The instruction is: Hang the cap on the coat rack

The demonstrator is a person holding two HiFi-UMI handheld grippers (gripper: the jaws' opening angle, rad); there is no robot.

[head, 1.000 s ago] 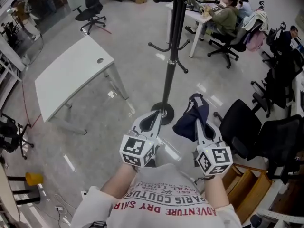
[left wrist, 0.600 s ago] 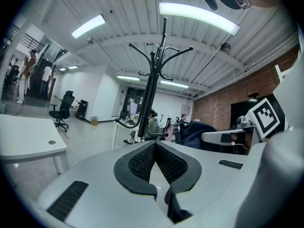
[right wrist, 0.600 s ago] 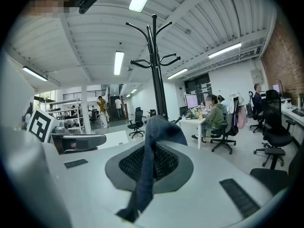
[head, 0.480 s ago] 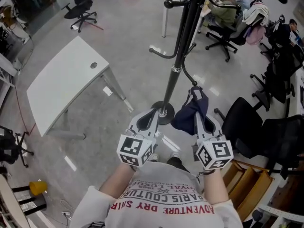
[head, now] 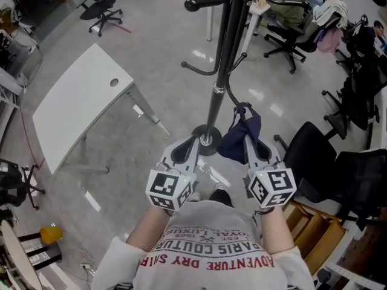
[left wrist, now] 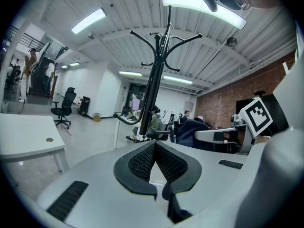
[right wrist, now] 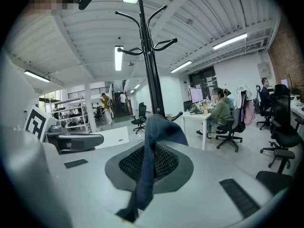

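Observation:
The black coat rack [head: 216, 83] rises straight ahead of me, its round base [head: 207, 141] on the grey floor and its hooks spreading overhead [left wrist: 156, 37] [right wrist: 145, 20]. My right gripper [head: 247, 136] is shut on the dark navy cap [head: 240, 135], which hangs as crumpled cloth just right of the pole. In the right gripper view the cap [right wrist: 159, 127] is pinched between the mesh pads and drapes over them. My left gripper [head: 194, 139] is level with it, left of the pole; its jaws [left wrist: 154, 146] are shut with nothing between them.
A white table [head: 78, 101] stands to the left. Black office chairs [head: 311, 162] crowd the right side, and people sit at desks at the top right [head: 287, 8]. A wooden crate [head: 308, 225] sits by my right elbow; a yellow object [head: 49, 233] lies at lower left.
I have come closer to the rack: the pole and its lower hooks now loom nearer over both grippers. The cap stays clamped in the right gripper, now close beside the pole.

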